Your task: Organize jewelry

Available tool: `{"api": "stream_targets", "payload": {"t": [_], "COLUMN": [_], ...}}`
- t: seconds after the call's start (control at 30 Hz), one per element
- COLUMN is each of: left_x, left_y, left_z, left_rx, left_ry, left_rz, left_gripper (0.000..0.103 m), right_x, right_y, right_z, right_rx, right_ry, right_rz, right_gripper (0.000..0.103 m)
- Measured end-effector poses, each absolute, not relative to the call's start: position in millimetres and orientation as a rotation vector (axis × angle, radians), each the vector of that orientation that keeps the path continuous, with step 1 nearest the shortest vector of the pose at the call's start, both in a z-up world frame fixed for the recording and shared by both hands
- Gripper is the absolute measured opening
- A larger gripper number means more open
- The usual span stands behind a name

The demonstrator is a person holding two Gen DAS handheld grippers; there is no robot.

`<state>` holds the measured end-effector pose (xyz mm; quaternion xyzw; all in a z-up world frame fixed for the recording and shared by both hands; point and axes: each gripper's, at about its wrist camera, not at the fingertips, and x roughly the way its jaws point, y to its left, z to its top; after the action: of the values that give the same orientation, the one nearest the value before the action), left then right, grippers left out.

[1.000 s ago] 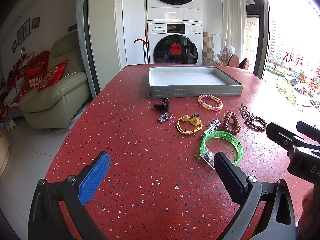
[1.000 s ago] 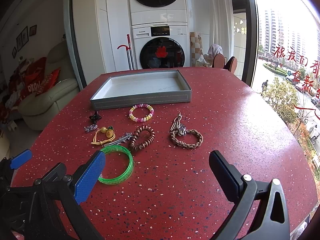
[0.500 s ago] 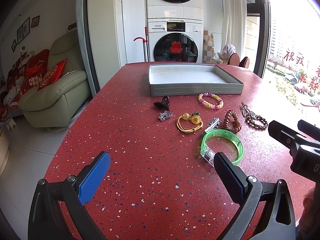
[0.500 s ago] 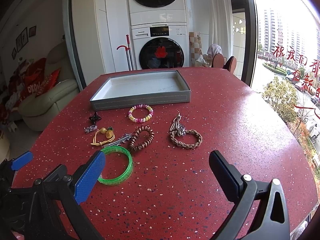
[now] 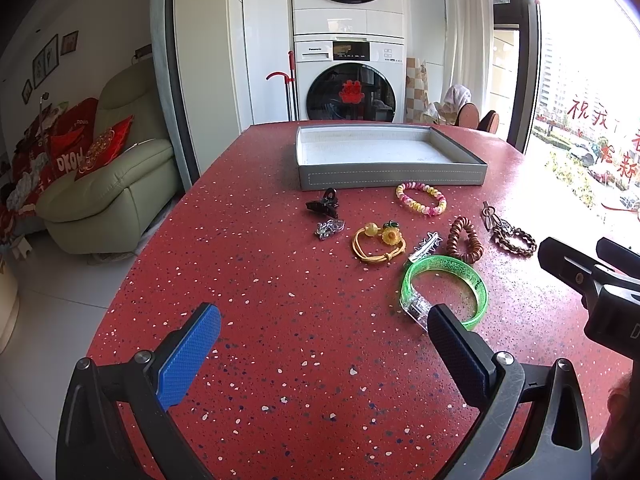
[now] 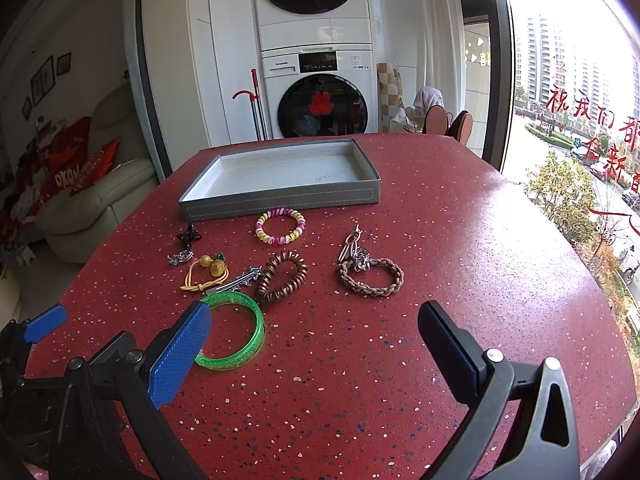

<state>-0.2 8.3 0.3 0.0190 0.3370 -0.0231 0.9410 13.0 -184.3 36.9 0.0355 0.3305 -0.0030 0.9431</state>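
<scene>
Here the jewelry lies in a loose cluster mid-worktop, just short of the grey tray (image 6: 280, 200), which sits toward the far edge with its inside bare. The pink-and-yellow bead bracelet (image 6: 281, 227) lies nearest the tray's front wall, apart from it; the braided brown bracelet (image 6: 372, 276) is the piece closest to the window-side edge; the green bangle (image 6: 234, 330) is nearest the near edge, with the coiled brown hair tie (image 6: 282, 276) and silver clip (image 6: 240, 280) just beyond it. The red worktop (image 6: 460, 240) shows wide bare surface toward the window-side edge. The left tool (image 5: 324, 330) hovers with jaws wide, holding nothing, beside the bangle; the right tool (image 6: 314, 330) likewise gapes wide, unladen.
</scene>
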Motion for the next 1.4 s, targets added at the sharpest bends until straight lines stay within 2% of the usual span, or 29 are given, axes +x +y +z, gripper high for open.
{"api": "stream_targets", "payload": {"t": [1.13,1.4], "left_x": [7,28], "left_y": [-1,-4], "left_z": [-6,-5], "left_rx": [0.071,0.026], "left_ry": [0.720,0.793], "left_rz": [-0.047,-0.107], "left_gripper": [0.103,0.103], "right_x": [18,38], "right_y": [-203,-226], "right_z": [24,25], "right_rx": [0.115,0.106], "right_ry": [0.703,0.763], "right_rz": [-0.004,-0.045], "right_gripper": [0.103,0.103]}}
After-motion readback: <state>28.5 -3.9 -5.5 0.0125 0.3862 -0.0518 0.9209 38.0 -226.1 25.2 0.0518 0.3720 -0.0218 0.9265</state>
